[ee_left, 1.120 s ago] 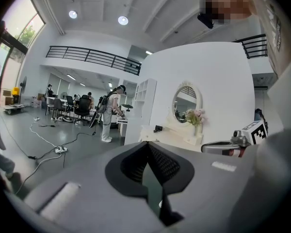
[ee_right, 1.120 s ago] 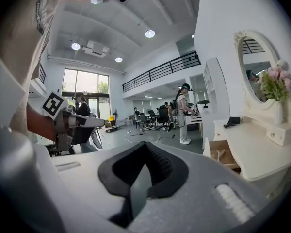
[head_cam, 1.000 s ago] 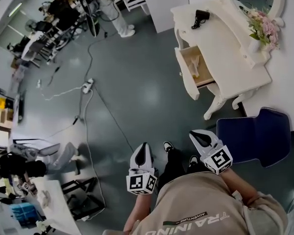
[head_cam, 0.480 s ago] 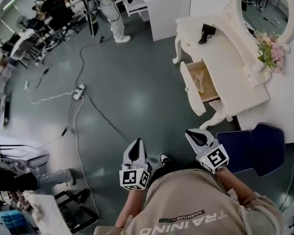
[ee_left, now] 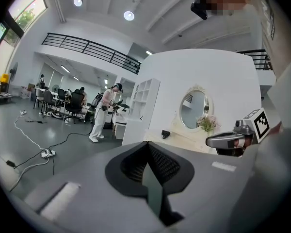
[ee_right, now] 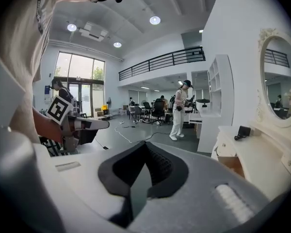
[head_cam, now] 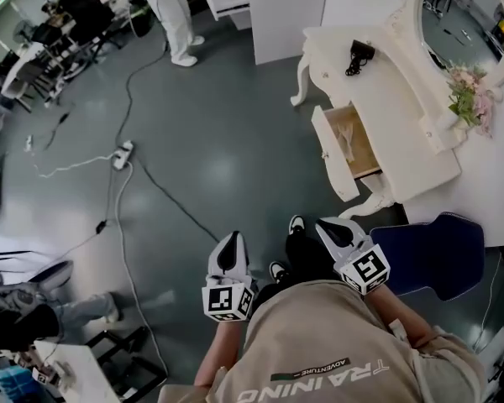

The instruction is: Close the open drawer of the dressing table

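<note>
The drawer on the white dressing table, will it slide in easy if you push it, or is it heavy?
Probably easy: the drawer looks small and shallow, with only something pale inside. It should slide straight back rather than tip, since the dressing table holds its far end. A hard shove might shake the flowers on top.

Bright, even indoor light from round ceiling lamps (ee_left: 129, 15) near 12 o'clock, plus daylight through a tall window (ee_right: 80, 81) at 9 o'clock. Pale sheen on the grey floor (head_cam: 221, 173). Heavy fisheye bending, black corners. Slightly soft on the near left gripper (ee_left: 148, 166) and right gripper (ee_right: 140, 178).
</note>
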### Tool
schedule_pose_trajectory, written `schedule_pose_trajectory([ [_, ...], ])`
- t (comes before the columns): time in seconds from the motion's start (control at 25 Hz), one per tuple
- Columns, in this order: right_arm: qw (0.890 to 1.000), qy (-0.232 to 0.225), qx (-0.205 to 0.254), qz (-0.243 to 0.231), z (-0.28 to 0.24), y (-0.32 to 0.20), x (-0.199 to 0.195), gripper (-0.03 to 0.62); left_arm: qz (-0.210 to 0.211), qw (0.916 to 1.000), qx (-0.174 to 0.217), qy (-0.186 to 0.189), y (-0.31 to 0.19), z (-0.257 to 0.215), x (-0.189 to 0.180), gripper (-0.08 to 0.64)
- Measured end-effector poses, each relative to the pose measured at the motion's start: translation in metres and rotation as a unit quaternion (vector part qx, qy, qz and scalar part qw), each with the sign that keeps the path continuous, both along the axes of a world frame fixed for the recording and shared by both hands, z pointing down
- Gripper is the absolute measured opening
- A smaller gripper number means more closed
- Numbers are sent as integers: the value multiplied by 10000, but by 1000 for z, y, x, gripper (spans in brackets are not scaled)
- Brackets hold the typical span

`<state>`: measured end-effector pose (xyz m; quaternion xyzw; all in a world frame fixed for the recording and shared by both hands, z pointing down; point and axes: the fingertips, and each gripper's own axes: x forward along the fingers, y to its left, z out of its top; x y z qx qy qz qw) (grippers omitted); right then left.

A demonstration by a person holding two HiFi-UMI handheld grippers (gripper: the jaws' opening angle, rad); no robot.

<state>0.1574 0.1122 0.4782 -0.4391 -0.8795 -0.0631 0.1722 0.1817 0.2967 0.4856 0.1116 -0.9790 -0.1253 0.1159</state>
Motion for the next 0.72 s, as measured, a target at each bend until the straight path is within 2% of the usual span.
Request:
schedule_pose_trajectory([
  [0.24, 9998, 171, -105, -2, 10, 16, -26, 2, -156, 9997, -9, 169, 19, 4, -14, 16],
  [0.4, 9995, 227, -205, -27, 22, 32, -56, 2, -185, 9995, -155, 195, 36, 5, -35, 15],
  [0.56, 9991, 268, -336, 42, 33, 42, -100, 2, -119, 9992, -207, 333, 46, 13, -75, 15],
  [0.72, 9986, 140, -413, 286, 39, 39, -158, 2, 201, 9988, -322, 322, 39, 15, -134, 17],
])
